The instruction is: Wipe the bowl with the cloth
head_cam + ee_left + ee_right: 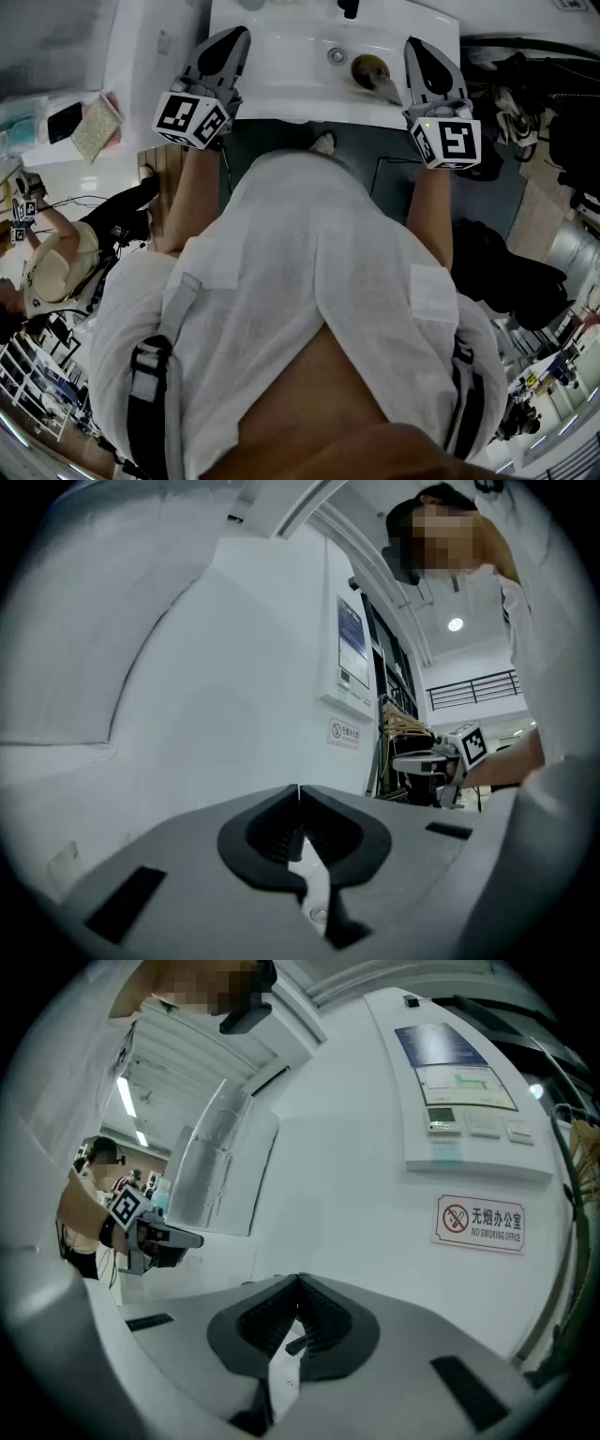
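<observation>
The left gripper and the right gripper were both clenched shut on nothing, over the front edge of the sink. What looked like the bowl, small and brownish, sat in the sink beside its drain. It seemed light, rigid and probably slick, best pinched at the rim, and no cloth could be made out for sure.

A small white sign on the white wall shows a red crossed-out cigarette symbol. Beside it are the Chinese characters 无烟办公室, and beneath them the English words NO SMOKING OFFICE. In the left gripper view the sign's lettering is too small to read. A wall panel above the sign carries printed sheets, and their lettering cannot be read.
</observation>
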The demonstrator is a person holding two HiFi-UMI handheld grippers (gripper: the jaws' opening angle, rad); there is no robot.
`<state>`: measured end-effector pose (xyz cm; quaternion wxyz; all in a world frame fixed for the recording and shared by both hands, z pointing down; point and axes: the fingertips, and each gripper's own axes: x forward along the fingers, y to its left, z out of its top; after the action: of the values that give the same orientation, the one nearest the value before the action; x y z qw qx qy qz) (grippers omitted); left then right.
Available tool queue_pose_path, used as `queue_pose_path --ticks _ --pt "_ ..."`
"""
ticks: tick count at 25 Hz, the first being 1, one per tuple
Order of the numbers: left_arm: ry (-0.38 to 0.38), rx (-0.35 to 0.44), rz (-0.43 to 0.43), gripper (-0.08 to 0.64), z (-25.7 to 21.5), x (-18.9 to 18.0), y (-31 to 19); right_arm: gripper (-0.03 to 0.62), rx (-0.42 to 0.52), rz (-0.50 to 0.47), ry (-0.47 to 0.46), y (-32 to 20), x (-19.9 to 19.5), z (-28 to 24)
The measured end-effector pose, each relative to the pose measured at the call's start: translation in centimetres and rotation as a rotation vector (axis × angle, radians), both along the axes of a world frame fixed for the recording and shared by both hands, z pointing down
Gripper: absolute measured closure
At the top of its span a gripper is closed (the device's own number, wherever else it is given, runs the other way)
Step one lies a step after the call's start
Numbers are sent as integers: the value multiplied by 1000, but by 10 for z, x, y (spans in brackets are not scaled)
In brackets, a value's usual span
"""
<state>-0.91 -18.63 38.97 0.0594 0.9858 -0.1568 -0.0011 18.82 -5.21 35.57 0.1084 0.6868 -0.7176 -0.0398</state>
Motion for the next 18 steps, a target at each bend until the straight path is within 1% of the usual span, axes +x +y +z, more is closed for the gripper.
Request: queue_pose_path --ticks 6,9,14,18 --pt "-19 -34 72 549 11 -5 26 566 -11 11 -37 12 -16 10" --pt "-25 -46 90 549 15 -15 37 566 -21 9 -30 17 -29 12" --pt "-27 -52 108 549 20 -35 50 566 -13 8 -10 24 -50 8" --pt "-8 -50 97 549 18 -47 53 566 2 3 0 25 -62 3"
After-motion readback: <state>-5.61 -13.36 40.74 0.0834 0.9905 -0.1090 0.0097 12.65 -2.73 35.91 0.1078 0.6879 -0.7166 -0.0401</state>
